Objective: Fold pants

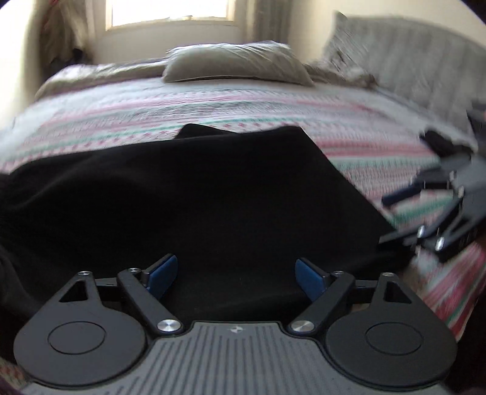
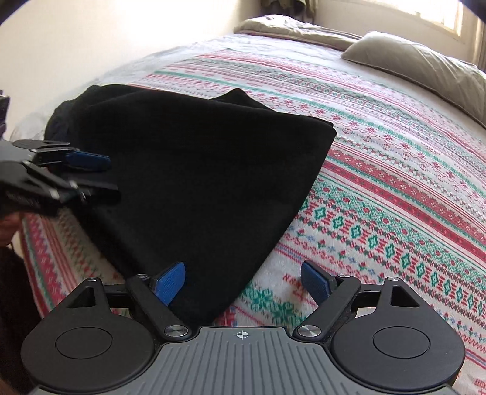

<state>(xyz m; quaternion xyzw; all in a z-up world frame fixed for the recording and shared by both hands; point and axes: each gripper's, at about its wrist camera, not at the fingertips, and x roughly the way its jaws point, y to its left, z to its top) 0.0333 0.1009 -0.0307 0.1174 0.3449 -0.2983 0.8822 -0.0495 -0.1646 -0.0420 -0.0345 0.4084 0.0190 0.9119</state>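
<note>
Black pants (image 1: 197, 194) lie folded in a thick flat stack on the patterned bedspread (image 1: 212, 106). My left gripper (image 1: 236, 276) hovers over their near part, open, with only dark cloth below its blue pads (image 1: 162, 275). In the right wrist view the pants (image 2: 188, 170) taper to a near corner that lies under my right gripper (image 2: 243, 281). It is open, one pad over the cloth and one over the bedspread (image 2: 395, 182). Each gripper shows in the other's view: the right gripper (image 1: 391, 217) by the pants' right edge, the left gripper (image 2: 112, 175) over their left side, both with jaws apart.
An olive pillow (image 1: 237, 65) and a rumpled blanket (image 1: 100, 73) lie at the head of the bed under a bright window (image 1: 170, 12). A grey padded panel (image 1: 410, 45) stands at the right. The bed's near edge (image 2: 39, 243) drops off at the left.
</note>
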